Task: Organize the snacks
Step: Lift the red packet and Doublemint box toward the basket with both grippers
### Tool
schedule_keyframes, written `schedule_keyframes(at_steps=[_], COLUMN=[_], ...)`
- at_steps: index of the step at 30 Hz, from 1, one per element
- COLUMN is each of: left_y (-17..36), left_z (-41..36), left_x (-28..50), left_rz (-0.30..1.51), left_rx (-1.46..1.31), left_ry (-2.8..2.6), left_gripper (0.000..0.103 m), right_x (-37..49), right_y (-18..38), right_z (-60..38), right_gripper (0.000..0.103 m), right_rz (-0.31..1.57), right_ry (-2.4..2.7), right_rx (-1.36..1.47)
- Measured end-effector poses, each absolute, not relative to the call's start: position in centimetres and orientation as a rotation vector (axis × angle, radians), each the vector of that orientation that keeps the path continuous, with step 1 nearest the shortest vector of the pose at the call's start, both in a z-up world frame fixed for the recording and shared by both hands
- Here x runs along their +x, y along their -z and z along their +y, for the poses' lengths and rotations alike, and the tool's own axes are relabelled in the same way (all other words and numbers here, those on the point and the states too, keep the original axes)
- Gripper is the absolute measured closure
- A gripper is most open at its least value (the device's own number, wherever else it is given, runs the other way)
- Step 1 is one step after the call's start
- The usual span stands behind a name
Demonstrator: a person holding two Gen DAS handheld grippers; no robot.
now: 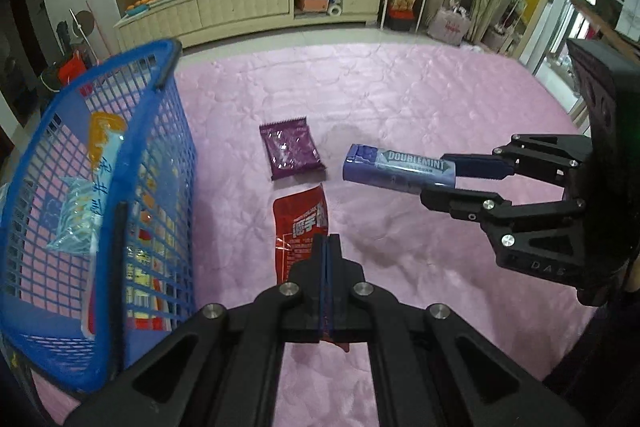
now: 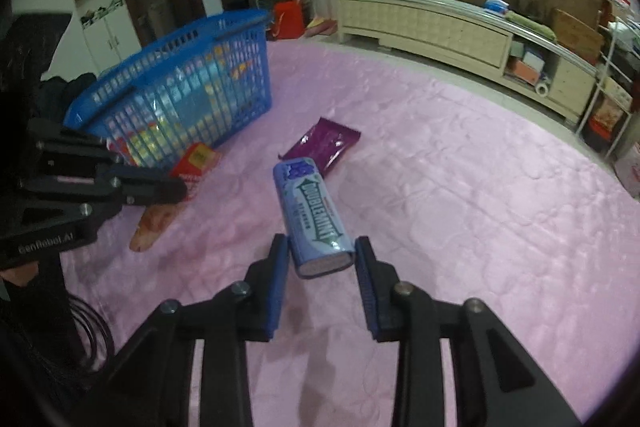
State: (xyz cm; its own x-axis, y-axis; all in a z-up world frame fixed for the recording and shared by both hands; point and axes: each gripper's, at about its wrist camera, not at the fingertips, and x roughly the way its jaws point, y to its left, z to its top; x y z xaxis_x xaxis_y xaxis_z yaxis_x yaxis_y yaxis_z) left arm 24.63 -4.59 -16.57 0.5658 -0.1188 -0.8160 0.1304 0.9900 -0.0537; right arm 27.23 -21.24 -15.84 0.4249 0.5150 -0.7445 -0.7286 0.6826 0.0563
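Left tongs [image 1: 328, 247]: my jaws are pressed together, pinching the red packet [image 1: 302, 227] by its near end.
Right tongs [image 2: 322, 255]: mine clamp the blue gum box [image 2: 312, 215] at its end, above the pink blanket [image 2: 460, 207].
Purple packet [image 1: 290, 149]: flat on the blanket.
Blue basket [image 1: 80, 187]: left, snacks inside.

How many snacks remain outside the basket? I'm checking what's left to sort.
3: a red packet in the left tool, a Doublemint pack in the right tool, a purple packet on the pink cover.
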Motion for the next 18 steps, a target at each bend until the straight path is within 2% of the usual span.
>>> schedule_keyframes(at_steps=[11, 18], left_y=[9.3, 4.8], left_z=[-3.1, 0.1], left_x=[21.9, 20.6], left_rz=[0.793, 0.699], left_rx=[-0.009, -0.007], left_ry=[0.214, 0.195], left_gripper=[0.103, 0.103], right_x=[23.6, 22.3], right_y=[7.1, 3.4], right_z=[-19.6, -17.2], right_gripper=[0.068, 0.068], right_rz=[0.701, 0.632], right_ry=[-0.724, -0.736], right_rx=[-0.333, -0.308])
